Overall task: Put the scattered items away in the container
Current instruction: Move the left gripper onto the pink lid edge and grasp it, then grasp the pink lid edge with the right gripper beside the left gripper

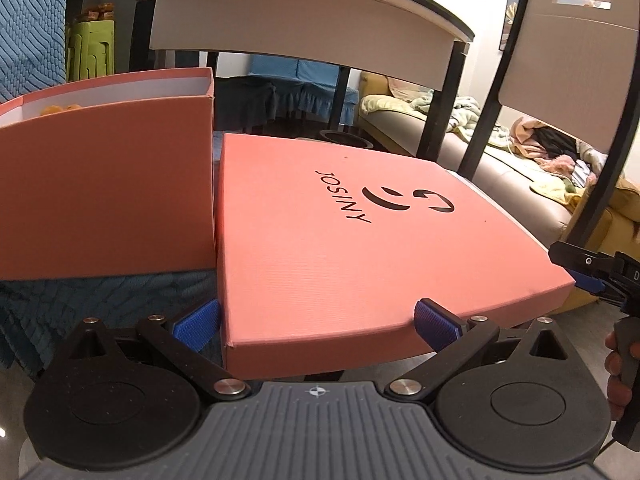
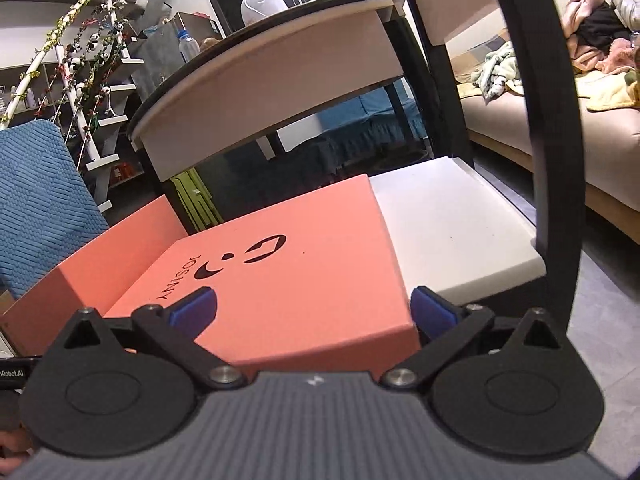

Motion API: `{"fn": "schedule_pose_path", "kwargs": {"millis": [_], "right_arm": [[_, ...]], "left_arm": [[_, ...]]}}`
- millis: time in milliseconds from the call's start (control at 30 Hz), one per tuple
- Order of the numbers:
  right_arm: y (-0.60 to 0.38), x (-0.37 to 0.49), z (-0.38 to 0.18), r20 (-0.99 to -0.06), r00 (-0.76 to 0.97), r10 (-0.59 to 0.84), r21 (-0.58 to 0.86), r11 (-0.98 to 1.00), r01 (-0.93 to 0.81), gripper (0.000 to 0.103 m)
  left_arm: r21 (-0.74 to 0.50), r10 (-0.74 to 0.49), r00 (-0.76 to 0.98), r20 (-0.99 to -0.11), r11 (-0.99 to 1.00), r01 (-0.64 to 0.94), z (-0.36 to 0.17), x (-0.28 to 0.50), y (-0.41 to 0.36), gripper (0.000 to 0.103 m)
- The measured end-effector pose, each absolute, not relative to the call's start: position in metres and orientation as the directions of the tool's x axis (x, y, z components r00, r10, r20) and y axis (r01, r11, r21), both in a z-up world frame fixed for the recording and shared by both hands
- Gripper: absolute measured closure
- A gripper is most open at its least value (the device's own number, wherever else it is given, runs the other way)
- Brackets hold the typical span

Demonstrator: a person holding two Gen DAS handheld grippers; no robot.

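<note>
- The left gripper [image 1: 318, 324] stood wide open, its blue pads [image 1: 197, 322] spread to either side of the near corner of the pink lid [image 1: 360, 240]; whether either pad touched the cardboard, I could not tell.
- The lid, printed with "JOSINY", lay flat between and ahead of those fingers, logo side up.
- Just left of the left finger stood the open pink box [image 1: 104, 184], its side wall touching or nearly touching the lid's left edge; something orange [image 1: 60, 110] showed inside it near the far wall.
- The right gripper [image 2: 314, 310] was also spread wide, with the lid [image 2: 300, 264] between its fingers; its left pad [image 2: 194, 312] lay over the lid's top and its right pad [image 2: 432, 316] sat beside the lid's right edge. It did not look clamped.
- Beyond the right finger, the lid rested on a white chair seat [image 2: 460, 216].
- In the left view, the right gripper's tip [image 1: 588, 276] sat at the lid's far right corner.
</note>
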State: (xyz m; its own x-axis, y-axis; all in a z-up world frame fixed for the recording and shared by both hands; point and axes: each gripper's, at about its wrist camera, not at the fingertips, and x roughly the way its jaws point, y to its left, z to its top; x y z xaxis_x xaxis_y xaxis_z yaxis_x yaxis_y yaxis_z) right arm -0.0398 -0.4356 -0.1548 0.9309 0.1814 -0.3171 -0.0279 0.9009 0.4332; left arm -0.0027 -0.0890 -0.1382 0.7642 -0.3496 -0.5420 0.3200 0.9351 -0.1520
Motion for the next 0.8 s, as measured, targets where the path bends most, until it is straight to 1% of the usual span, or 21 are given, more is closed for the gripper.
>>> {"fn": "schedule_pose_path", "kwargs": {"millis": [233, 367, 433, 500, 567, 633, 700, 767, 800], "right_arm": [[-0.458, -0.04, -0.173, -0.301, 0.925, 0.23, 0.597, 0.802, -0.005, 0.0], [-0.471, -0.04, -0.183, -0.288, 0.923, 0.257, 0.682, 0.732, 0.009, 0.0], [-0.478, -0.041, -0.188, -0.28, 0.921, 0.269, 0.721, 0.693, 0.016, 0.0], [-0.484, -0.041, -0.193, -0.272, 0.92, 0.282, 0.757, 0.653, 0.024, 0.0], [-0.49, -0.041, -0.198, -0.263, 0.919, 0.293, 0.792, 0.61, 0.031, 0.0], [-0.497, -0.041, -0.203, -0.253, 0.918, 0.305, 0.824, 0.566, 0.039, 0.0], [-0.501, -0.041, -0.209, -0.24, 0.918, 0.315, 0.853, 0.521, 0.044, 0.006], [-0.503, -0.039, -0.212, -0.227, 0.917, 0.328, 0.871, 0.489, 0.041, 0.024], [-0.503, -0.038, -0.214, -0.221, 0.915, 0.337, 0.88, 0.474, 0.038, 0.028]], "left_arm": [[-0.158, -0.375, 0.745, -0.551, 0.924, 0.349, -0.14, -0.014, -0.088, 0.0], [-0.242, -0.403, 0.729, -0.554, 0.915, 0.322, -0.143, -0.003, -0.073, 0.0], [-0.332, -0.445, 0.714, -0.54, 0.892, 0.305, -0.148, 0.005, -0.059, 0.0], [-0.493, -0.533, 0.666, -0.522, 0.826, 0.274, -0.16, 0.019, -0.04, 0.0], [-0.617, -0.596, 0.623, -0.506, 0.755, 0.221, -0.174, 0.032, -0.026, 0.0], [-0.682, -0.627, 0.604, -0.492, 0.709, 0.18, -0.185, 0.041, -0.017, 0.0], [-0.714, -0.644, 0.593, -0.483, 0.682, 0.159, -0.191, 0.047, -0.013, 0.0], [-0.743, -0.671, 0.57, -0.475, 0.652, 0.149, -0.196, 0.053, -0.014, 0.0], [-0.757, -0.684, 0.558, -0.471, 0.638, 0.143, -0.198, 0.056, -0.014, 0.001]]}}
